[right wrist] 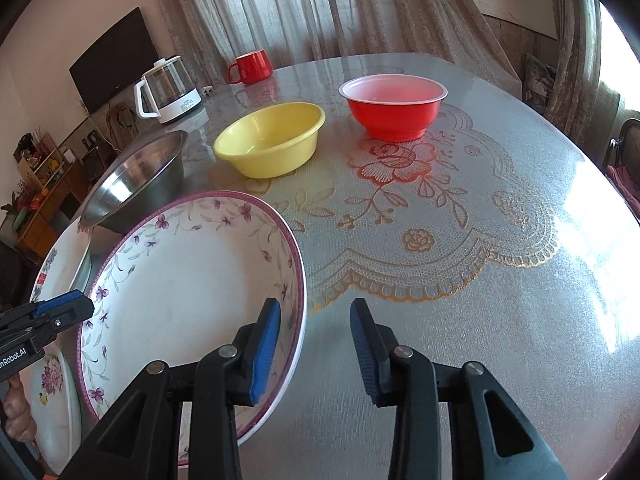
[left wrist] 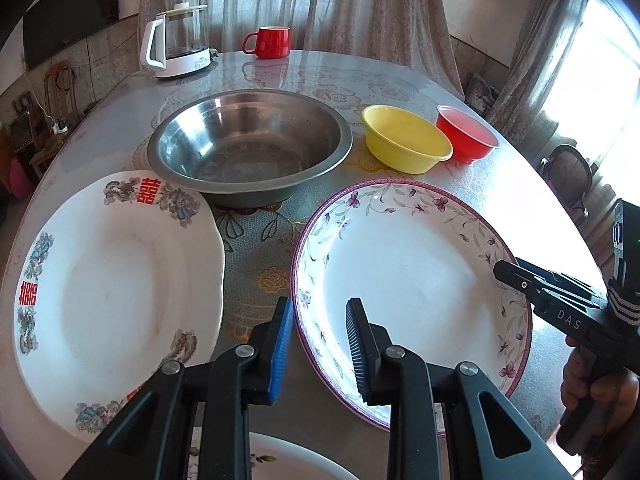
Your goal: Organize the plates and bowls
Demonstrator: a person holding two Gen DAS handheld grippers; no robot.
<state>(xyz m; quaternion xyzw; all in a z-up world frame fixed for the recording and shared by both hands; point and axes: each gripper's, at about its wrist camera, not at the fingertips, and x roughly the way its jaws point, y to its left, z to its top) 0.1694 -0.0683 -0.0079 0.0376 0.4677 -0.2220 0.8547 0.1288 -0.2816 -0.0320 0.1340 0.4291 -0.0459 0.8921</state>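
Left gripper (left wrist: pixel 320 344) straddles the near-left rim of the purple-flowered plate (left wrist: pixel 408 272) on the table (right wrist: pixel 440 240); right gripper (right wrist: pixel 316 344) straddles its opposite rim. Both part-spread, pads seemingly not yet pinching.

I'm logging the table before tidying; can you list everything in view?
Table: one, grey lace-patterned, under everything.
Steel basin: one, silver, centre-left.
Yellow bowl: one, yellow, right of basin.
Red bowl: one, red, right of yellow bowl.
Red mug: one, red, far edge.
Kettle: one, clear and white, far left.
Purple-rimmed plate: one, white floral, near centre.
Red-lettered plate: one, white, near left.
Pink-flower plate: one, white, near edge, partly hidden.
Left gripper: one, black, fingers straddling purple-rimmed plate's left rim.
Right gripper: one, black, fingers straddling its right rim.
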